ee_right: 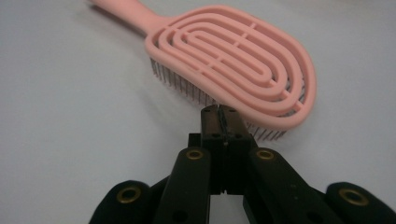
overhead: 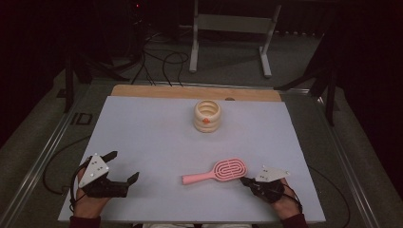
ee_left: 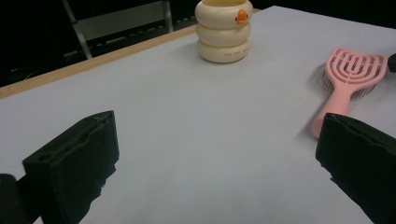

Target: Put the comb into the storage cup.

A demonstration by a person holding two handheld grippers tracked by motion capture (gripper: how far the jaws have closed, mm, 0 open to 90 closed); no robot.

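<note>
A pink vented hairbrush (overhead: 219, 172) lies bristles down on the white tabletop, handle pointing left; it also appears as hairbrush (ee_left: 348, 81) and hairbrush (ee_right: 233, 60). A cream ribbed cup (overhead: 207, 115) with an orange mark stands toward the back middle, also cup (ee_left: 223, 30). My right gripper (overhead: 244, 181) rests just right of the brush head, jaws pressed together with nothing between them; its tips (ee_right: 219, 114) sit right at the brush's near edge. My left gripper (overhead: 124, 166) lies at the front left, jaws wide apart over bare table (ee_left: 210, 140).
The white table surface (overhead: 152, 137) has a wooden strip (overhead: 190, 91) along its far edge. Beyond it are cables and a white stand (overhead: 228, 28) on the floor. A metal rail (overhead: 43, 156) runs along the table's left side.
</note>
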